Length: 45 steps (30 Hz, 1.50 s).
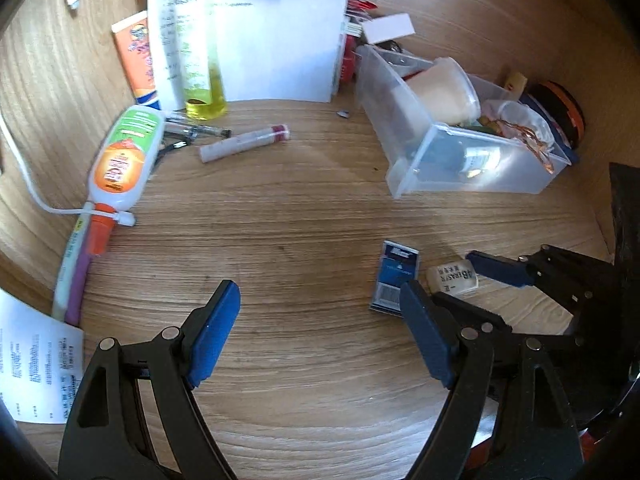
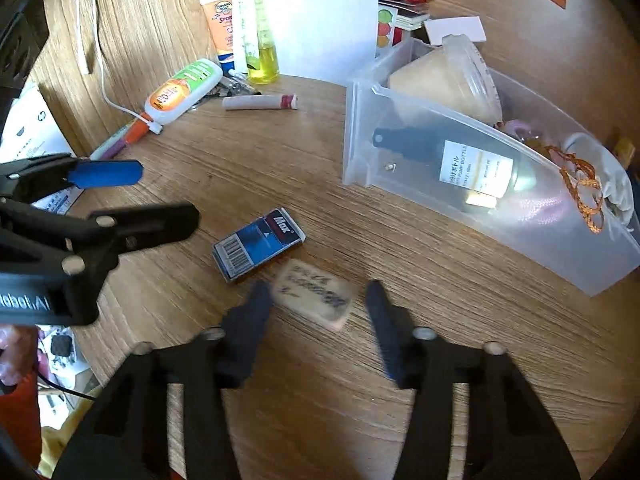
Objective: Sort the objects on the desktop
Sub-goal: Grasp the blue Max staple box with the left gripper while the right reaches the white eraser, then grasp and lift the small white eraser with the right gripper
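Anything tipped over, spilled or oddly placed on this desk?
Yes. The clear bin is tilted, with a cup and a pump bottle lying on their sides inside. A glue bottle lies flat across a white cable. Nothing looks spilled.

bare desk centre [image 1: 304,232], plastic bin [image 1: 404,184] right

Both tongs angled down over the surface

Left tongs [image 1: 320,336] stand wide apart, holding nothing; right tongs [image 2: 318,322] sit narrower, blurred, their pads not visibly pressing on anything.
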Each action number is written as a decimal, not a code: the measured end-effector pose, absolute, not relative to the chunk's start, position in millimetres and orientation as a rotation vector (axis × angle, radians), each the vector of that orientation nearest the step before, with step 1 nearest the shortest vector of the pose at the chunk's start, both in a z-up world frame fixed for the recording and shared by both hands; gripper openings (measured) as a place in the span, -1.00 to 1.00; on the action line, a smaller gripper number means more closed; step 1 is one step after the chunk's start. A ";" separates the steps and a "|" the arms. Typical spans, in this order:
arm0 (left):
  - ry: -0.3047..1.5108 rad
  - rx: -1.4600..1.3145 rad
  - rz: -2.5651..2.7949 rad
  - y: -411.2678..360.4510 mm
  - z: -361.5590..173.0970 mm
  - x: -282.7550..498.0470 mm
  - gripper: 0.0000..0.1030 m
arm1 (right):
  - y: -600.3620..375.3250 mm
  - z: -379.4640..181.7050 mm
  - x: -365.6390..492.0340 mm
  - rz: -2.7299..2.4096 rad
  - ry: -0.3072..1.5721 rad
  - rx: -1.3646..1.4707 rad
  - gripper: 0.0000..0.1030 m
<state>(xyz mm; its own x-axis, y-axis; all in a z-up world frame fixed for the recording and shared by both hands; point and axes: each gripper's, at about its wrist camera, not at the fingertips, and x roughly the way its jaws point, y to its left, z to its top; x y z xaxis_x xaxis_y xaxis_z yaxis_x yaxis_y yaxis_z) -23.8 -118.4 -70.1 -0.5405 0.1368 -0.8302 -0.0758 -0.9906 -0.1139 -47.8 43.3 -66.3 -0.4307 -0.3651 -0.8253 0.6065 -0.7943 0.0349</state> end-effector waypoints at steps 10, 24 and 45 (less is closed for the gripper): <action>-0.021 -1.472 2.555 -84.0 -88.6 -40.4 0.57 | 104.1 -49.2 -64.6 -2.327 0.195 1.226 -0.18; 0.101 -1.420 2.612 -62.1 -90.9 -38.4 -0.48 | 132.7 -34.4 -68.6 -2.355 0.101 1.199 -0.18; 0.010 -1.111 2.572 -13.3 -3.5 -35.4 -0.48 | 202.1 25.5 -70.9 -2.497 -0.078 1.028 -0.18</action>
<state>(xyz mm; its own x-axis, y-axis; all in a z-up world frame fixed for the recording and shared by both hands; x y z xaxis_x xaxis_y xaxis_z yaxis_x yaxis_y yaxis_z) -35.4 -13.3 -3.5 -0.6370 0.3033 -0.7087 -0.3091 -0.9427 -0.1257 -70.9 202.1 25.5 -0.6289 -0.4147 -0.6576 0.3727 -0.9032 0.2130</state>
